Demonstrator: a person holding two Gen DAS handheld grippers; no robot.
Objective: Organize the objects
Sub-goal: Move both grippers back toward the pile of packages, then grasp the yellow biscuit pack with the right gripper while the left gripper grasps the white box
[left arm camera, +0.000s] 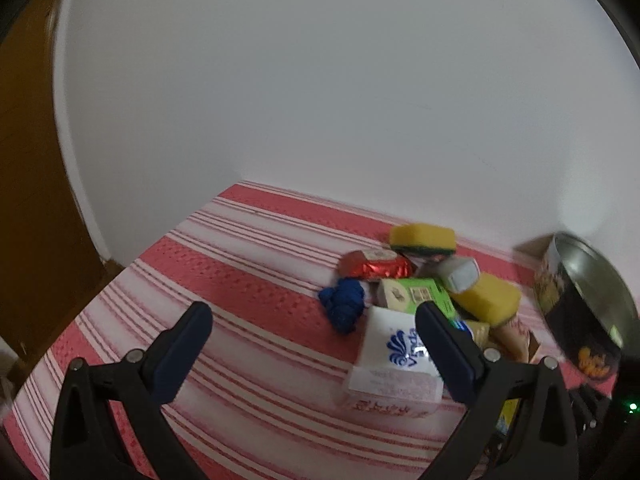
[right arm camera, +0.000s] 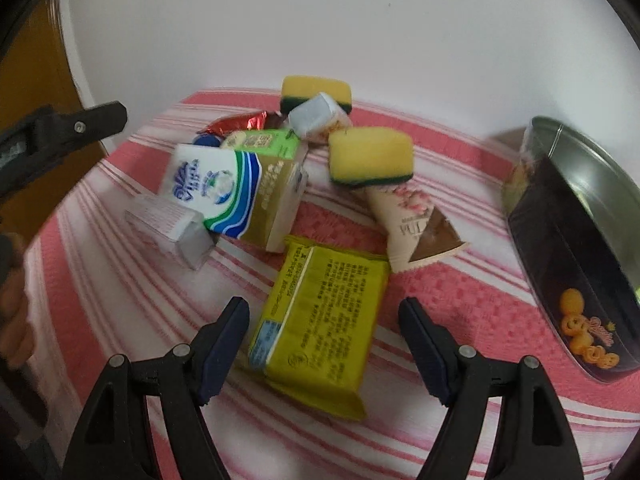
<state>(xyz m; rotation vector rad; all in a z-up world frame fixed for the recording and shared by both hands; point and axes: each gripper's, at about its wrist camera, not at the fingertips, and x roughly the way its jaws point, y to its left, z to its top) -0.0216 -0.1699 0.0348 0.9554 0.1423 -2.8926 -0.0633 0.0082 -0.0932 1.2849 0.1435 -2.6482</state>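
A heap of small goods lies on a red-and-white striped cloth. My right gripper is open and straddles a yellow packet, with its pads clear of both sides. Behind the packet lie a Vinda tissue box, a cream tube, two yellow sponges and a green box. My left gripper is open and empty over bare cloth, left of the tissue box and a blue knitted bundle. One of its fingers shows in the right wrist view.
An open black biscuit tin stands at the right, with its metal inside showing. A white wall rises just behind the heap. A wooden door is at the far left. A hand shows at the left edge. The cloth left of the heap is bare.
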